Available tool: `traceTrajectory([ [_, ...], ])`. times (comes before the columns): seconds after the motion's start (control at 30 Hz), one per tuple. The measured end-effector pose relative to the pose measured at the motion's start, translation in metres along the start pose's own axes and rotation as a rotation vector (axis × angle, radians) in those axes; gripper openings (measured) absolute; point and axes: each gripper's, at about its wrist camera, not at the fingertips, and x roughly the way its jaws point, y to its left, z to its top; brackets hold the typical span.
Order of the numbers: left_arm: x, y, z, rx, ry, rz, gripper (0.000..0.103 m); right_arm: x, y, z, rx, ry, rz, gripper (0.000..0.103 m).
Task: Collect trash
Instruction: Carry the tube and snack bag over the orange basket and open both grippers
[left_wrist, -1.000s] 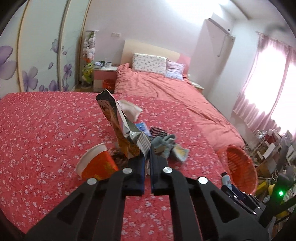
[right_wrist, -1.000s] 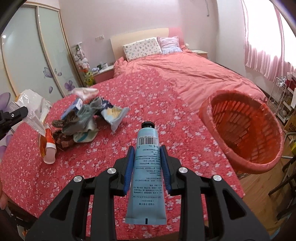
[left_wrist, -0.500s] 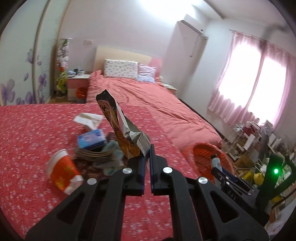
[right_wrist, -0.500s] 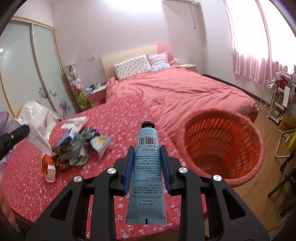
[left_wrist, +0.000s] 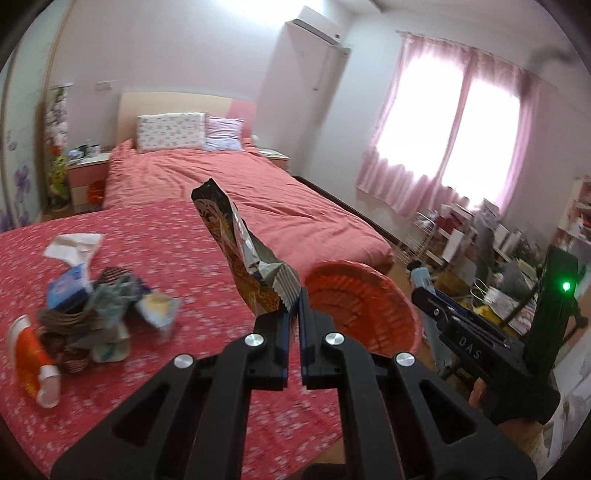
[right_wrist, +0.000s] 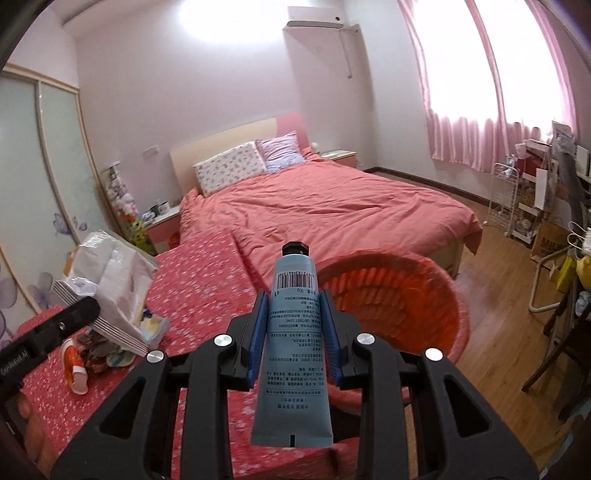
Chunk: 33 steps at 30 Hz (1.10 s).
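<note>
My left gripper (left_wrist: 293, 315) is shut on the crimped edge of an opened snack wrapper (left_wrist: 236, 251), which stands up from the pads. An orange plastic basket (left_wrist: 364, 308) sits just right of its fingertips. My right gripper (right_wrist: 294, 301) is shut on a blue tube (right_wrist: 293, 347) with a black cap, held lengthwise, and the basket (right_wrist: 399, 306) lies right behind it. In the left wrist view the right gripper (left_wrist: 424, 286) with the tube shows past the basket. In the right wrist view the left gripper (right_wrist: 79, 310) with the wrapper (right_wrist: 114, 284) shows at the left.
More trash lies piled on the floral red cover (left_wrist: 177, 258): a tipped orange cup (left_wrist: 31, 354), a blue packet (left_wrist: 68, 286), crumpled wrappers (left_wrist: 157, 308) and a white paper (left_wrist: 74, 245). Beyond is a bed (right_wrist: 332, 210) with pillows. Shelves and clutter (right_wrist: 535, 199) fill the right wall, above wooden floor (right_wrist: 491, 295).
Both grippers have swung right, away from the trash pile and toward the orange basket, which now sits close in front of each. Both grips are unchanged.
</note>
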Motion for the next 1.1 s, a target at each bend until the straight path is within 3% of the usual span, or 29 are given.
traceTrajectory([
  [0.5,0.097,-0.063,-0.001,0.118,0.093,-0.166,0.005,0.035,-0.062,0.013,0.112,-0.009,-0.055,0.029],
  [1.1,0.186,-0.079,-0.019,0.168,0.225,-0.171,0.008,0.071,-0.087,0.006,0.194,0.064,-0.069,0.029],
])
